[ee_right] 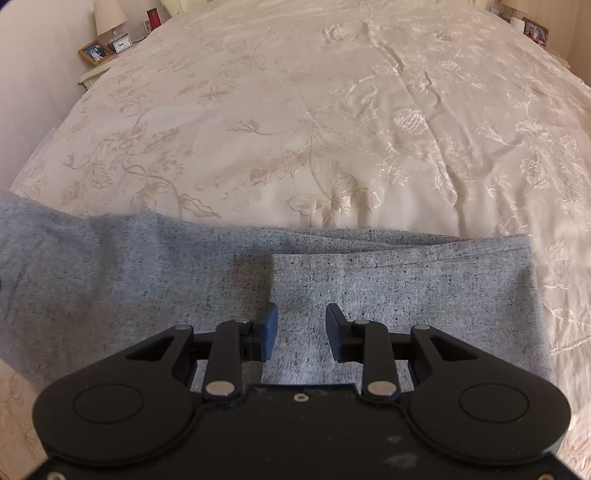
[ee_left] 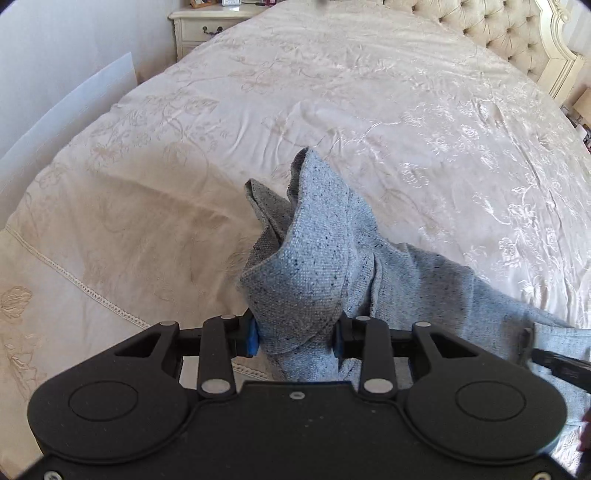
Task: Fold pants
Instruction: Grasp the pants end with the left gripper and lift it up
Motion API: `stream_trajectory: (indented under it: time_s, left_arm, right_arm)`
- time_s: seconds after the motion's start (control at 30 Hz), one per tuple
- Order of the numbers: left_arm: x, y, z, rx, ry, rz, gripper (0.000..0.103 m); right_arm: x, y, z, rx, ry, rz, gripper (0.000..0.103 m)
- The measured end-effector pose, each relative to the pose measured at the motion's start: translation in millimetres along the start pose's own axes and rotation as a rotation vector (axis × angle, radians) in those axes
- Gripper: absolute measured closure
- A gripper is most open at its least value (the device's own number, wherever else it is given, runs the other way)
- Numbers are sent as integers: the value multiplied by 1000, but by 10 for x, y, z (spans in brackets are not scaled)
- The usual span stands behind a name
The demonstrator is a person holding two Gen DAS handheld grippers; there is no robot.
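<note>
The pants [ee_left: 325, 258] are grey-blue speckled knit and lie on a cream embroidered bedspread [ee_left: 332, 92]. My left gripper [ee_left: 295, 338] is shut on a bunched end of them, raised off the bed, and the cloth fills the gap between its blue pads [ee_left: 252, 338]. From there the fabric trails down to the right. In the right wrist view the pants [ee_right: 147, 277] lie flat across the bedspread [ee_right: 295, 110], with a folded layer [ee_right: 406, 280] on top at the right. My right gripper [ee_right: 302, 328] stands open just over that layer, with nothing pinched between its fingers.
A cream nightstand [ee_left: 199, 27] and a tufted headboard [ee_left: 480, 33] stand at the far end of the bed. A white board [ee_left: 74, 110] leans by the wall on the left. Another bedside table holds a photo frame [ee_right: 94, 51], a lamp and a clock.
</note>
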State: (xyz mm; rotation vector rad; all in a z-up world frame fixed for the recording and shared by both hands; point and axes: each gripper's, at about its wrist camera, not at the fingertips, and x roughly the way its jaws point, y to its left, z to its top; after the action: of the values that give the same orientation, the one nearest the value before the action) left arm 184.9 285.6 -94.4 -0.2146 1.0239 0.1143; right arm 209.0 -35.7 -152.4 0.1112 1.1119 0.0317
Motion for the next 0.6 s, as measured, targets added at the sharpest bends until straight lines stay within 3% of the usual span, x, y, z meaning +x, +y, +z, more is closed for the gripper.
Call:
stream_trajectory:
  time_s: [0.1,0.23,0.4,0.6]
  left_arm:
    - [-71,-113,-11,4,-16,3,60]
    - [-233,-283,-16,16,-44,9,60]
    - [-497,-564,11,25,-82,-1,60]
    - [-828,-1069,46,43,-147,-32,60]
  right_arm:
    - [384,-13,22,-22,68,-5,71]
    - [485,24,57,-109,63,11,70]
    - [251,-265,110,-21,63,118,73]
    - [-129,-677,55,40,35,180,72]
